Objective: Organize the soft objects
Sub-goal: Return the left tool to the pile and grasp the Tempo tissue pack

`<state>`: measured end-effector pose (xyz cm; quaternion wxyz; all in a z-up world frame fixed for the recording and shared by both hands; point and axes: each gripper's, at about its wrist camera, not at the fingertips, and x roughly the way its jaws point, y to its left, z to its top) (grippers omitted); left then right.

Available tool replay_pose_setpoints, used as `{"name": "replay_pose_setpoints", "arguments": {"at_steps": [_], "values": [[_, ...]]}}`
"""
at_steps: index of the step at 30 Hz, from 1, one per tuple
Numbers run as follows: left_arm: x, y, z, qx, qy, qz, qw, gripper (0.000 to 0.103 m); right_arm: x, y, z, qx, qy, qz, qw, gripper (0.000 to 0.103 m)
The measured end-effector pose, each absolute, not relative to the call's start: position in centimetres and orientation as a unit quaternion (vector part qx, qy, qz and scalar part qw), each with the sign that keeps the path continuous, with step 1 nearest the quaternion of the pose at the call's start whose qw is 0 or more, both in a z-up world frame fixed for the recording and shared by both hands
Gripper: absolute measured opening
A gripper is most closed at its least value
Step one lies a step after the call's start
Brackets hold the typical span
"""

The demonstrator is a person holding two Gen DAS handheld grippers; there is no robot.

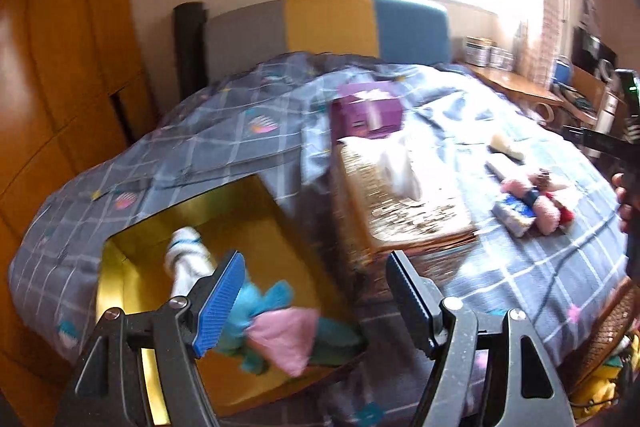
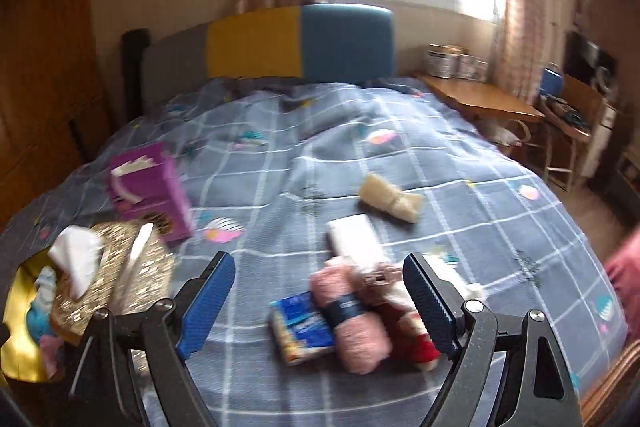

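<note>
pile: pink yarn skein (image 2: 356, 323), red soft bit (image 2: 420, 343), blue-white packet (image 2: 302, 327), white pack (image 2: 354, 239), all bunched and touching on the bed cover (image 2: 460, 163); blurred, edges unclear
stray item: beige roll (image 2: 390, 201) lies apart, further up the bed
right gripper (image 2: 318, 299): jaws wide, nothing between the pads, hangs over the pile
left gripper (image 1: 316, 301): jaws wide, empty, above the yellow box (image 1: 224, 215)
already in box: white sock (image 1: 186, 259), teal and pink cloth (image 1: 280, 323)
beside box: woven tissue holder (image 1: 400, 203) with white tissue sticking up, purple box (image 1: 366, 111) behind it
risk 1: pile is tight, so a grab probably takes two things at once, or pinches yarn plus packet and drops one on the way
risk 2: yarn is fluffy; pads may catch only loose strands and it slides out
risk 3: pads could pinch the bed cover and drag it, shifting the rest
risk 4: tissue holder sits just beside the box, on the path from pile to box; a low carry may clip it or pull the tissue
risk 5: both frames smeared, so aim looks unreliable
</note>
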<state>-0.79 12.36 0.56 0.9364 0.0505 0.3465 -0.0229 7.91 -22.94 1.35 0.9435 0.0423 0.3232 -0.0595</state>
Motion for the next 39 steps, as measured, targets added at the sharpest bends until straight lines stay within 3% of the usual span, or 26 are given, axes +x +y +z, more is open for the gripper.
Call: {"name": "replay_pose_setpoints", "arguments": {"at_steps": [8,13,28,39], "values": [[1.0,4.8,2.4,0.095,0.333,-0.134,0.929,0.074,8.5,-32.3,-1.7,0.095,0.316,-0.192,0.924,0.088],[2.9,-0.8,2.0,0.103,0.355,-0.202,0.907,0.074,7.7,-36.6,-2.9,0.213,0.324,-0.204,0.899,0.088],[13.6,-11.8,-8.7,0.012,0.555,-0.205,0.806,0.070,7.8,-37.0,-3.9,0.265,0.332,-0.173,0.888,0.088],[18.6,-15.8,-11.0,-0.005,0.586,-0.150,0.796,0.070,7.9,-37.3,-4.3,0.291,0.337,-0.145,0.884,0.089]]}}
